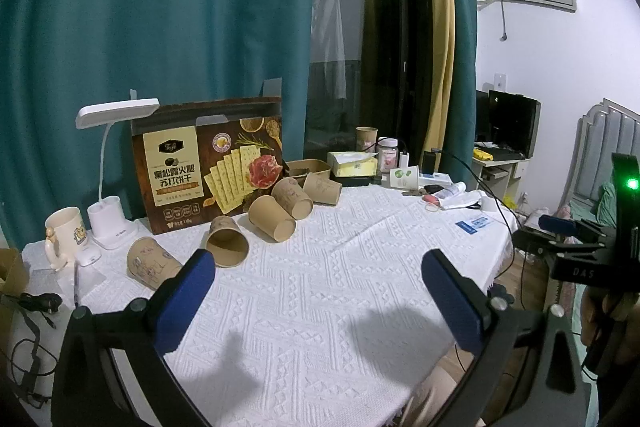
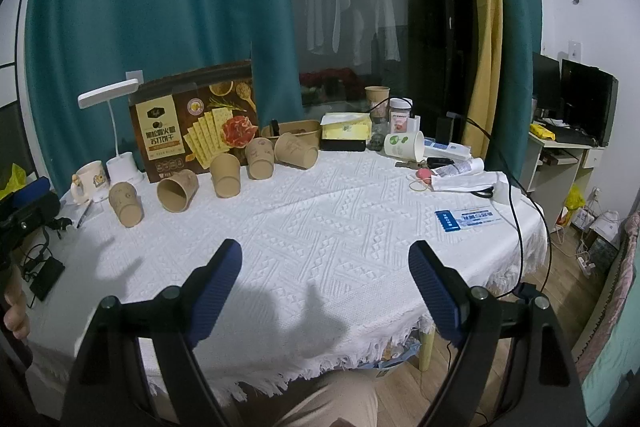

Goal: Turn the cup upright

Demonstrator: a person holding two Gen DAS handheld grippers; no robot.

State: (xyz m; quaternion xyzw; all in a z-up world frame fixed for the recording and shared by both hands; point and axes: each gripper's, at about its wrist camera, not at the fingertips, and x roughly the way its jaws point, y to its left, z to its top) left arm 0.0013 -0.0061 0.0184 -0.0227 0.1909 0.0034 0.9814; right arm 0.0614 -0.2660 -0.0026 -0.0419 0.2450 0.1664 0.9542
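Note:
Several brown paper cups lie on their sides in a row on the white tablecloth (image 1: 320,287), in front of a cracker box (image 1: 208,163). In the left wrist view the nearest cup (image 1: 150,263) lies just beyond my left fingertip, then a second cup (image 1: 227,241) and a third cup (image 1: 272,219). In the right wrist view the row runs from the leftmost cup (image 2: 126,205) to the rightmost cup (image 2: 296,151). My left gripper (image 1: 320,267) is open and empty. My right gripper (image 2: 324,261) is open and empty, well short of the cups.
A white desk lamp (image 1: 112,163) and a mug (image 1: 64,235) stand at the left. A tissue box (image 2: 346,125), a white cup on its side (image 2: 404,145), jars, papers and a black cable (image 2: 516,203) fill the back right. The table edge is near.

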